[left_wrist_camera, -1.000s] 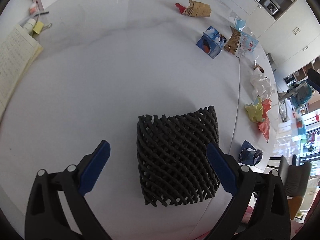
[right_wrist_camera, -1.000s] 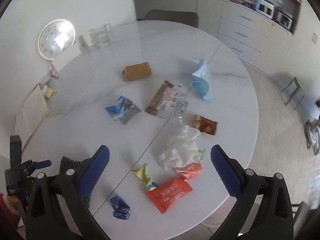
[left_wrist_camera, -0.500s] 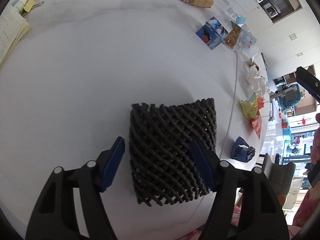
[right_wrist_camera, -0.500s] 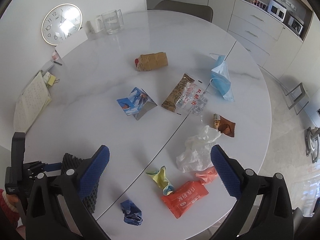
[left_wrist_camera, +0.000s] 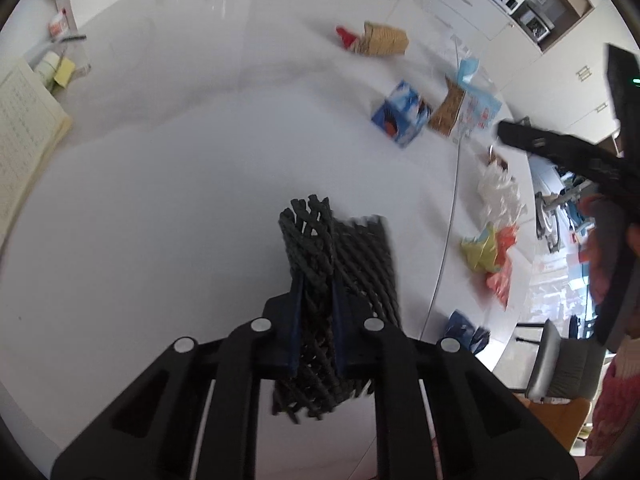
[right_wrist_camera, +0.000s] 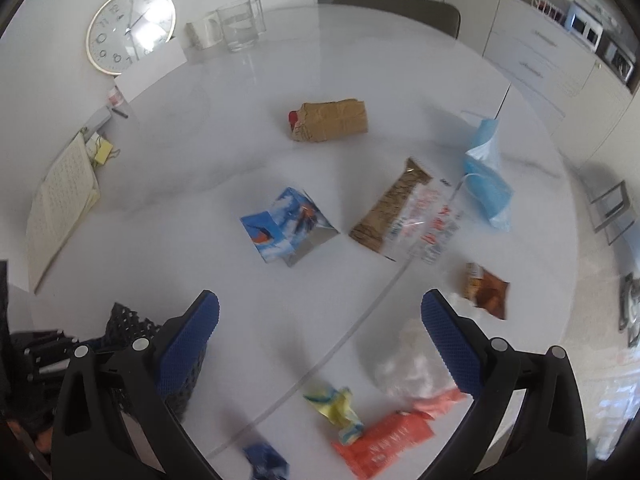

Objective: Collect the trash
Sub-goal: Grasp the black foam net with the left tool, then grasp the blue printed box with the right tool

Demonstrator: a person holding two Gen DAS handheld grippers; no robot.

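A black foam net (left_wrist_camera: 308,224) is squeezed flat between the blue pads of my left gripper (left_wrist_camera: 316,320), whose jaws are closing tight on it just above the white round table (left_wrist_camera: 168,184). My right gripper (right_wrist_camera: 320,308) hangs open over the table with nothing between its fingers. Ahead of it lie a blue printed carton (right_wrist_camera: 286,224) and a clear snack wrapper (right_wrist_camera: 404,216). Below it lie crumpled white plastic (right_wrist_camera: 408,360), a yellow wrapper (right_wrist_camera: 336,404), a red packet (right_wrist_camera: 384,444) and a blue wad (right_wrist_camera: 266,460). The net (right_wrist_camera: 128,324) shows at its lower left.
Farther off lie a brown paper bag (right_wrist_camera: 332,120), a blue face mask (right_wrist_camera: 488,176) and a small brown wrapper (right_wrist_camera: 486,290). A notebook (right_wrist_camera: 60,208), a clock (right_wrist_camera: 130,28) and a glass (right_wrist_camera: 240,26) stand at the far-left rim. A chair (left_wrist_camera: 560,364) stands beside the table.
My left jaws have closed from wide open onto the net, crushing it narrow and raising it a little. My right gripper has moved lower and further in over the table.
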